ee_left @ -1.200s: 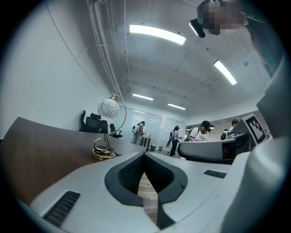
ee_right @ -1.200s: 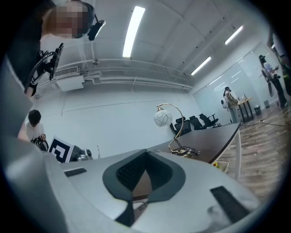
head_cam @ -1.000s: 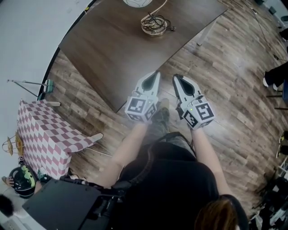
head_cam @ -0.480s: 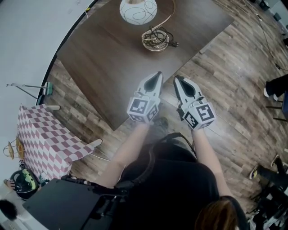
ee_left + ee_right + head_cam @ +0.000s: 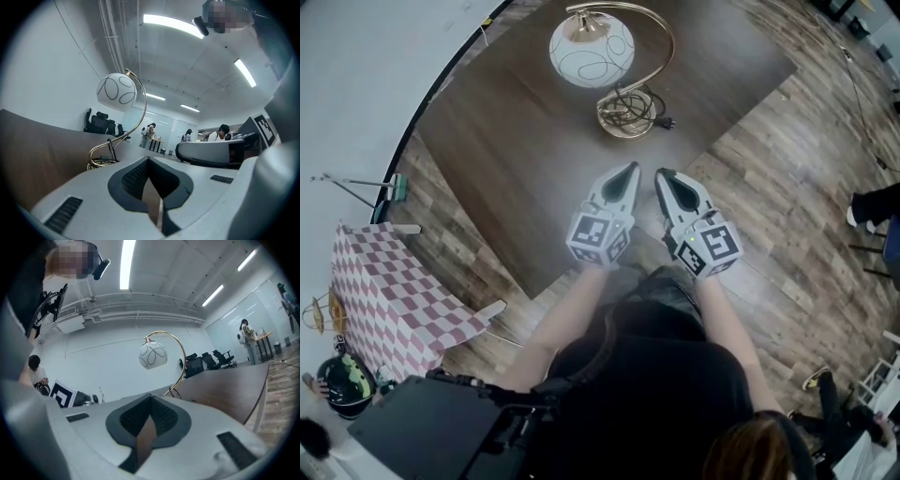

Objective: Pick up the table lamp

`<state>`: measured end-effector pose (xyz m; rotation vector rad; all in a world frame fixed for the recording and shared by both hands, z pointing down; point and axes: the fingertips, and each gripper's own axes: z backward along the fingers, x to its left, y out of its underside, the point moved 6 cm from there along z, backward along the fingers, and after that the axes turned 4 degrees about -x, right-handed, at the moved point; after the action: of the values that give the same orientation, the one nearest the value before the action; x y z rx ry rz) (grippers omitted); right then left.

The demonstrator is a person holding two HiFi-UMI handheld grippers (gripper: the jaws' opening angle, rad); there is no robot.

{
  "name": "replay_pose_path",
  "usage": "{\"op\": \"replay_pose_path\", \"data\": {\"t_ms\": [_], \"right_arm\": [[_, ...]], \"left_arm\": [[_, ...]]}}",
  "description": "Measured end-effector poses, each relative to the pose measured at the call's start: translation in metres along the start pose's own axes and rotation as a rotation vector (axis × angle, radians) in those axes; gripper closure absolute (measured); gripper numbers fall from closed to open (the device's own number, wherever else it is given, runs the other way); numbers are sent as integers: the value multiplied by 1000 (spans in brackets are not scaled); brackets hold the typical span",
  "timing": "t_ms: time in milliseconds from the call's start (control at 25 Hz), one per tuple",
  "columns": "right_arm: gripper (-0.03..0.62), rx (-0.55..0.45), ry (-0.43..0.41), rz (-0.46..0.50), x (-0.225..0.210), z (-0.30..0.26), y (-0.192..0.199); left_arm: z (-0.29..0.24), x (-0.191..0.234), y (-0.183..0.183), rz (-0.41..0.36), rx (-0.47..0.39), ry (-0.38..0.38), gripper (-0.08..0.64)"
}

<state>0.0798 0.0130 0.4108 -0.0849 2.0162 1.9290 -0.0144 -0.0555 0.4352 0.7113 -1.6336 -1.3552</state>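
Left tool (image 5: 628, 171) and right tool (image 5: 663, 176): both with jaws fully closed, nothing between them, side by side at frame centre over the near edge of the tabletop (image 5: 516, 159). Table lamp (image 5: 598, 56) stands upper centre, well apart from both. Globe shade (image 5: 153, 355) looks like glass, so likely fragile and slick; avoid it. Thin arched brass stem (image 5: 673, 47) looks stiff, and the lamp is probably top-heavy. Best hold seems low on the stem near ring base (image 5: 623, 117), with the second tool steadying. Cord (image 5: 649, 103) coiled on the base may snag. Tabletop is dark, smooth wood. Plank floor (image 5: 787, 187) around it, checked cloth (image 5: 394, 291) lower left.
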Motion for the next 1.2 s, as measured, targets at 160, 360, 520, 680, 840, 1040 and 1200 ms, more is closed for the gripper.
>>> {"op": "replay_pose_path", "data": {"t_ms": [160, 360, 520, 680, 840, 1040, 1200], "right_arm": [[591, 22, -35, -5, -7, -13, 0], [591, 45, -110, -13, -20, -35, -3], [591, 80, -199, -20, -30, -54, -4], [591, 110, -269, -29, -45, -70, -5], [591, 136, -320, -38, -53, -80, -2], [591, 156, -378, -37, -61, -94, -3], [591, 186, -428, -30, -69, -103, -1]], "left_arm": [[-6, 12, -1, 13, 1, -49, 560], [-19, 20, -1, 26, -13, -123, 560], [-28, 28, -2, 28, -23, -204, 560], [-40, 31, -1, 25, -29, -265, 560], [-46, 34, 4, 9, -18, -306, 560], [-54, 46, 10, -2, -11, -341, 560], [-61, 59, 12, -17, -19, -383, 560]]}}
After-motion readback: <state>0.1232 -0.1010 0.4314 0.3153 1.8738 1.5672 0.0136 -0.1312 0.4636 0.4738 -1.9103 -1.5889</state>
